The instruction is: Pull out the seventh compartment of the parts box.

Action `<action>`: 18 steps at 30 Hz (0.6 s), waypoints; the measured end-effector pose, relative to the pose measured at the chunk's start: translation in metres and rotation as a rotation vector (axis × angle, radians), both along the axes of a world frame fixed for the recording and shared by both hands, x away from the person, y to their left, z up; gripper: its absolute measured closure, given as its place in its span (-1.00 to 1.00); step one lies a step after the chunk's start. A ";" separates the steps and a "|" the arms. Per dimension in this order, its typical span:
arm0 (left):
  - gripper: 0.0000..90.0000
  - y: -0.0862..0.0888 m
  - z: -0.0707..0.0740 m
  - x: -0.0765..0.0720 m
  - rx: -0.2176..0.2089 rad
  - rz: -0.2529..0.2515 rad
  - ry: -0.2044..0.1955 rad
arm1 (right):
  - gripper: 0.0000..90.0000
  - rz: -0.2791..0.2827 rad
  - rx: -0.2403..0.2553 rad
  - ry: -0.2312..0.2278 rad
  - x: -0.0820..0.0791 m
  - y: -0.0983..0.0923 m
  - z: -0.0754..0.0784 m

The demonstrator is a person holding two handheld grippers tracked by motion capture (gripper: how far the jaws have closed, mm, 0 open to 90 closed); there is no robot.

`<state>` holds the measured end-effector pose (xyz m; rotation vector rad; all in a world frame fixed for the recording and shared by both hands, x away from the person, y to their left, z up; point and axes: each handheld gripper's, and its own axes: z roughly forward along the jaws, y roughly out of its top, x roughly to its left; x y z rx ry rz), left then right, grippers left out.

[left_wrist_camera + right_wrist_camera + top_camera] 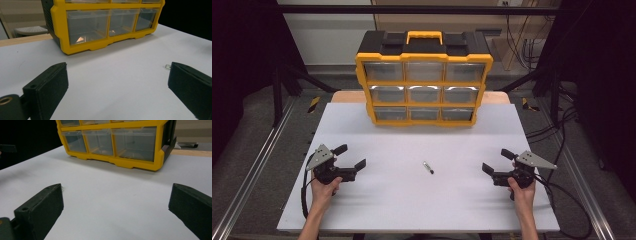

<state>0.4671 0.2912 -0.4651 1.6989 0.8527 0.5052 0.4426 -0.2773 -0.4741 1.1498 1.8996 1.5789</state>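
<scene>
A yellow and black drawer organiser with clear plastic drawers stands at the back of the white table; its lower drawers show in the left gripper view and the right gripper view. A small slim metal piece lies on the table's middle; its tip peeks out beside a jaw. My left gripper rests at the left, held by a hand, open and empty. My right gripper is at the right, also open and empty.
A wooden board sticks out behind the table at the organiser's base. Metal frame rails run along both sides, and cables trail off the table's right edge.
</scene>
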 end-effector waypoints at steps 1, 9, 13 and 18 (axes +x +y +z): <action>-0.93 0.000 0.000 0.000 0.000 0.000 0.000 | -0.99 0.000 0.001 0.002 0.000 0.000 0.000; -0.92 -0.003 0.001 0.001 0.007 -0.007 0.001 | -0.99 0.000 0.007 -0.003 0.000 0.000 0.001; -0.92 -0.006 0.002 0.003 0.016 -0.012 0.001 | -0.99 -0.002 0.010 -0.006 0.000 -0.001 0.001; -0.92 -0.012 0.006 0.006 0.024 -0.021 -0.007 | -0.99 -0.001 0.014 -0.008 0.000 -0.001 0.001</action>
